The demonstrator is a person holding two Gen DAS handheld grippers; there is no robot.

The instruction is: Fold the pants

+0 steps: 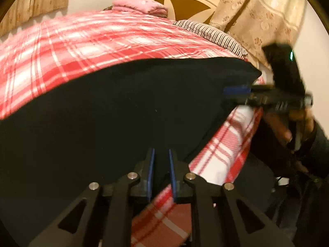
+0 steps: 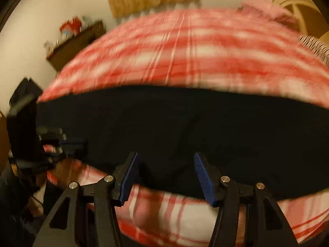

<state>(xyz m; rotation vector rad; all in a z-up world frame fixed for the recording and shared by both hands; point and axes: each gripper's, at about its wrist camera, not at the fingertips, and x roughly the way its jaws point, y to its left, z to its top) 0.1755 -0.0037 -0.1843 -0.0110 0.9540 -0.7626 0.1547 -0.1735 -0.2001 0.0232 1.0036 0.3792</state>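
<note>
Black pants [image 1: 102, 123] lie flat as a wide dark band on the red and white plaid bedspread [image 1: 92, 37]. My left gripper [image 1: 161, 156] hovers at the pants' near edge, its blue pads a narrow gap apart and not pressing on the cloth. In the left wrist view my right gripper [image 1: 236, 91] is blurred at the pants' right corner, with a hand [image 1: 287, 127] holding it. From the right wrist the pants [image 2: 185, 123] fill the middle. There my right gripper [image 2: 166, 158] stands wide open above their near edge, nothing clamped. My left gripper [image 2: 70, 142] shows at the pants' left end.
A folded pink cloth [image 1: 141, 5] and a striped pillow [image 1: 211, 33] lie at the far side of the bed, by a round-topped headboard [image 1: 181, 2]. Patterned curtains [image 1: 257, 14] hang behind. A dark wooden cabinet [image 2: 76, 43] stands by the wall.
</note>
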